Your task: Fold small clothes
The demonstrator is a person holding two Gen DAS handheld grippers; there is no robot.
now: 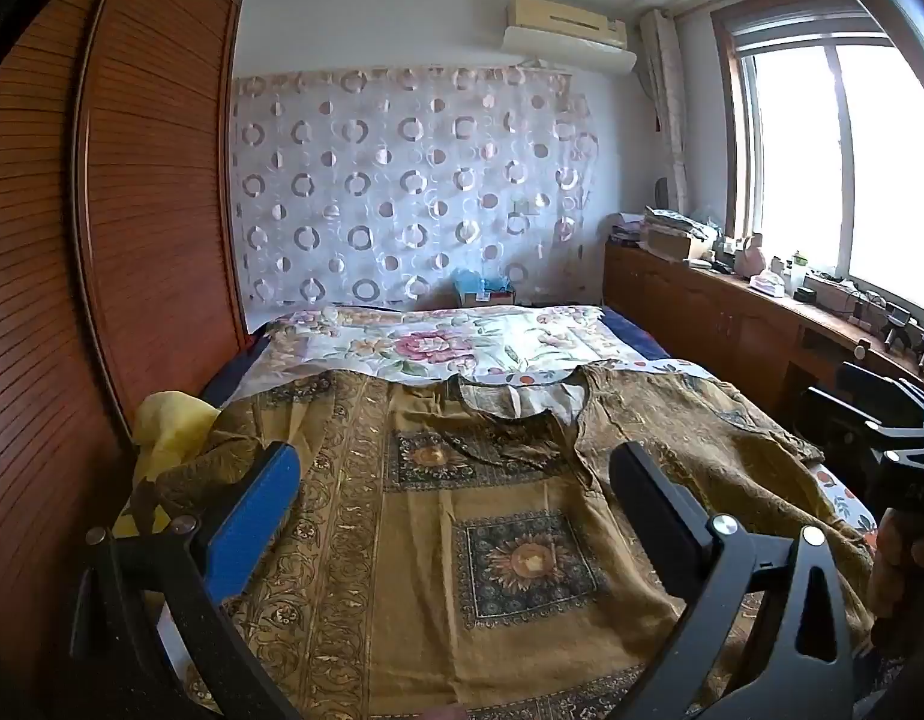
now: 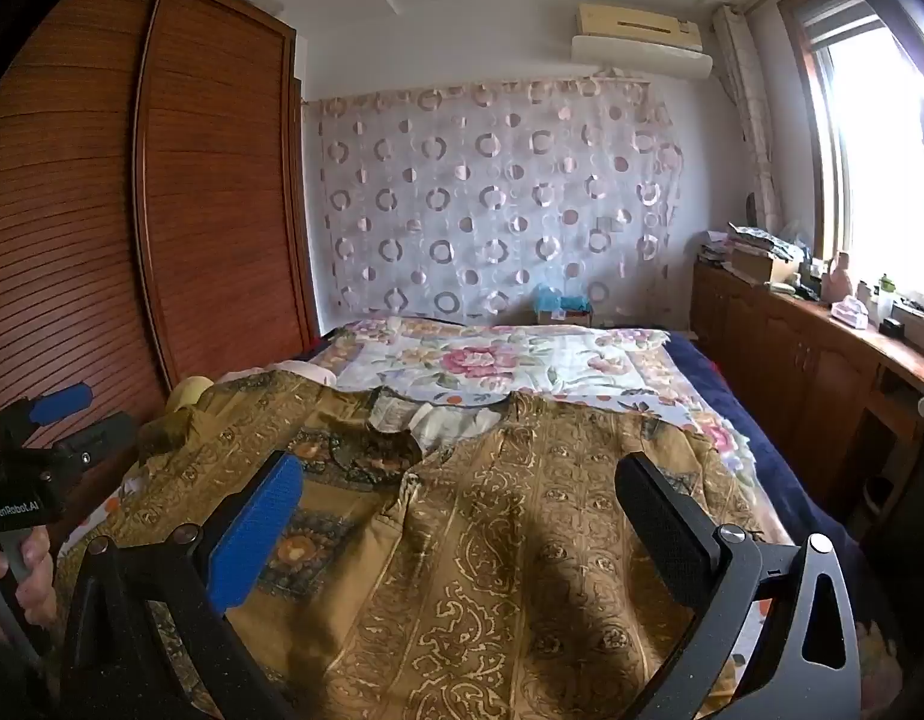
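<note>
Over the bed, where the ochre patterned top lay spread face-up and unfolded, both the left tongs and right tongs hung wide apart (gripping nothing), so the step would likely go best by pinching matching side edges and folding evenly.

The garment spread over the near end of the bed is mustard-gold, printed with pale scrollwork bands and dark square panels that hold orange sunflower medallions. Past its collar, the bed cover is white with pink and red flowers and green leaves. At the bed's left edge lies a plain yellow cloth. The curtain on the far wall is sheer white with grey and pink rings. The wardrobe is reddish-brown, slatted wood. Each gripper is black with one blue pad.
</note>
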